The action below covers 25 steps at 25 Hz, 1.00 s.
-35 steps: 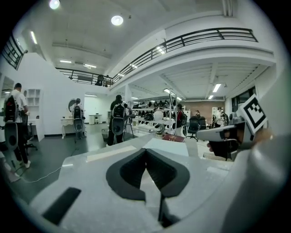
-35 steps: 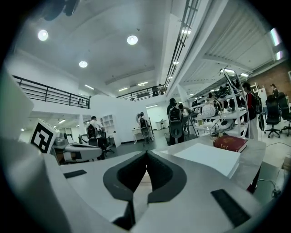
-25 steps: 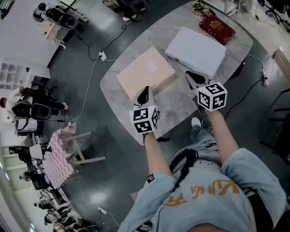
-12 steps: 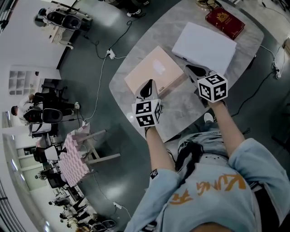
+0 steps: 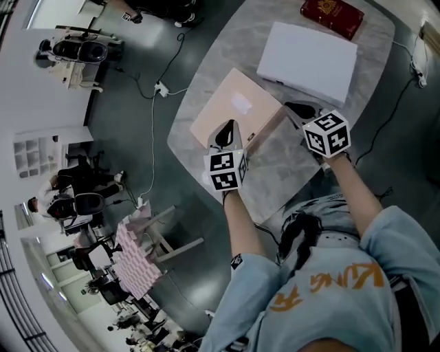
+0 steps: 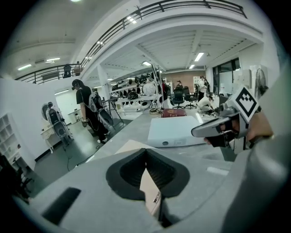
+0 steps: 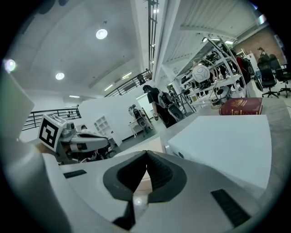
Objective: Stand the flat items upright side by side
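- Pink box (image 5: 234, 110) lies flat on the grey table (image 5: 275, 172), just as it did a second ago. The white box (image 5: 309, 51) at its 1 o'clock and the red book (image 5: 331, 14) beyond that have not moved either.
- Both claws have come down and closer to the pink box. The left gripper (image 5: 227, 130) now has its tip over the box's 6 o'clock edge. The right gripper (image 5: 299, 108) has reached the box's 3 o'clock corner, in the gap before the white box.
- Both claws are closed, pads together with nothing between them. Whether either tip touches the pink box cannot be told.
- The white box sits just beside the right gripper at its 12 o'clock, crowding that side of the pink box.
- Off the table at 9 o'clock, a cable (image 5: 152, 130) trails across the dark floor. A pink rack (image 5: 137, 258) stands at 7 o'clock.
- Both forearms reach out from light-blue sleeves, roughly parallel. The grippers point toward 12 o'clock and tilt downward, the left more steeply, with the marker cubes facing up.
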Each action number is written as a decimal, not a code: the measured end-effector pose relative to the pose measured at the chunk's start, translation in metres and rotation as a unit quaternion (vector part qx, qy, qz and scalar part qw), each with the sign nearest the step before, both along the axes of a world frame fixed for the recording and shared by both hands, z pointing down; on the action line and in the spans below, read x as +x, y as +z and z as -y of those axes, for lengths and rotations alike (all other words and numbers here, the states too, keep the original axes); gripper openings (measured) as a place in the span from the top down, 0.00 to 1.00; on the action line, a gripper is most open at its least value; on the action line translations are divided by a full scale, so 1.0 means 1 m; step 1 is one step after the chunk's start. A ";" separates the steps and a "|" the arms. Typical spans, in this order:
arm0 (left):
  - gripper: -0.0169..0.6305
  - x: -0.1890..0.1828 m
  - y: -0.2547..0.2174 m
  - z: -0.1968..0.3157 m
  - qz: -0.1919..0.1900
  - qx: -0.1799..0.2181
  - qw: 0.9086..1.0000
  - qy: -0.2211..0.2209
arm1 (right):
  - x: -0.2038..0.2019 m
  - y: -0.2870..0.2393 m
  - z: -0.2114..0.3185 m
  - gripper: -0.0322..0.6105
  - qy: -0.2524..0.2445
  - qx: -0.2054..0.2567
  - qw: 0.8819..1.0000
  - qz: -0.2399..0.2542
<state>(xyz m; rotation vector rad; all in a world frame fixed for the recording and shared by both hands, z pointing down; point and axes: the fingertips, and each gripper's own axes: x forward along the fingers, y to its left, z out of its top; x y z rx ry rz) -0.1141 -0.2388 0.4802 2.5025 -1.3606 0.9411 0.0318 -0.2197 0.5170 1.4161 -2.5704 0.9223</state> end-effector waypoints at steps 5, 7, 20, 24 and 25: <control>0.96 -0.005 0.009 0.018 0.011 -0.021 0.999 0.045 | -0.010 0.007 -0.004 0.95 0.026 -0.026 0.999 -0.008; 0.96 -0.006 0.021 0.030 0.018 -0.029 0.997 0.063 | -0.013 0.017 -0.003 0.95 0.037 -0.035 0.999 -0.007; 0.96 -0.017 0.070 0.091 0.058 -0.059 0.985 0.155 | -0.039 0.069 0.006 0.91 0.113 -0.105 0.988 -0.008; 0.96 -0.013 0.078 0.110 0.067 -0.064 0.980 0.177 | -0.043 0.076 0.004 0.83 0.118 -0.126 0.985 0.014; 0.96 -0.011 0.083 0.114 0.070 -0.067 0.978 0.184 | -0.044 0.081 0.005 0.80 0.118 -0.133 0.984 0.020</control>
